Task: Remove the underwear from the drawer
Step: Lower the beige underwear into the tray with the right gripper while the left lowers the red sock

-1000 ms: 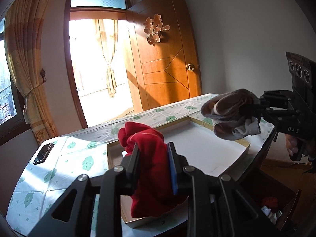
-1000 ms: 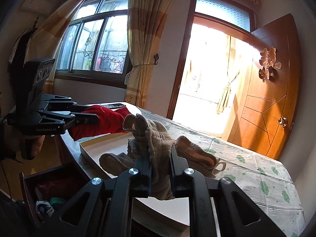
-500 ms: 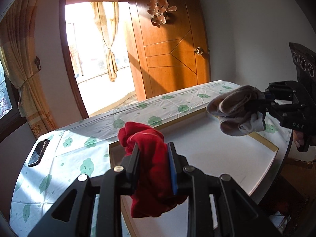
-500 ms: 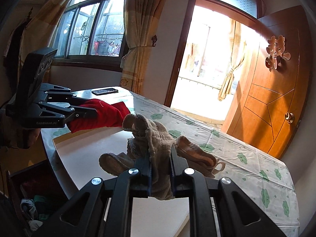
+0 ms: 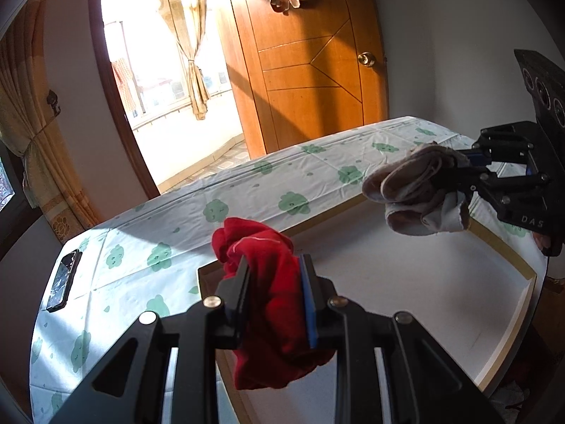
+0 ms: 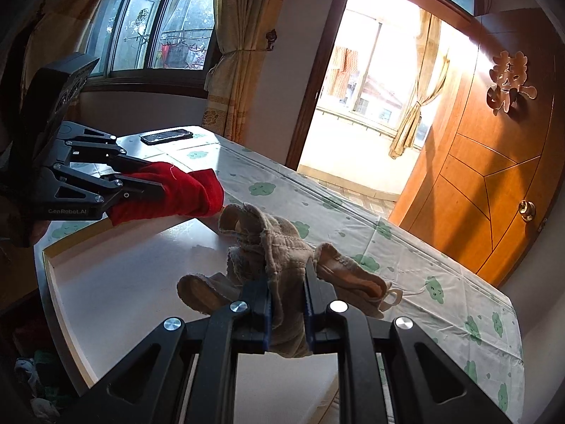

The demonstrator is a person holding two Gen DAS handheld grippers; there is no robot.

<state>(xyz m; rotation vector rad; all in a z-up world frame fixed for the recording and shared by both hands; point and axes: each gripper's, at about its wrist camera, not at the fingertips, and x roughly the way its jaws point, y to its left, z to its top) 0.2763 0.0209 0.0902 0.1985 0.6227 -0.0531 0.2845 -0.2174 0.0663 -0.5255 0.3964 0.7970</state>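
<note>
Item 1. Left gripper (image 5: 273,282): lower centre of the left wrist view, its two fingers clamped on red underwear (image 5: 272,304). The cloth bulges above the fingertips and hangs in a fold below them, clear of the surface. In the right wrist view the same gripper (image 6: 148,180) enters from the left edge, the red underwear (image 6: 176,194) sticking out past its tips toward frame centre.

Item 2. Right gripper (image 6: 286,282): lower centre of the right wrist view, closed tight on beige underwear (image 6: 279,258), which is bunched above the fingers with loose ends spilling to both sides. In the left wrist view it (image 5: 462,173) comes in from the right edge, the beige underwear (image 5: 413,194) held in the air at its tips.

Item 3. Shallow white tray (image 5: 423,282): wood-edged, lying on the worktop (image 5: 247,190) beneath both garments; whether either garment touches it cannot be told.

Item 4. Worktop cover: pale cloth printed with green cloud shapes.

Item 5. Phone (image 5: 63,282): dark, flat on the worktop at the left of the left wrist view; far upper left of the worktop in the right wrist view (image 6: 166,136).

Item 6. Background: wooden door (image 5: 310,60), open, with a bright doorway beside it; curtains (image 6: 233,53) at the window.
</note>
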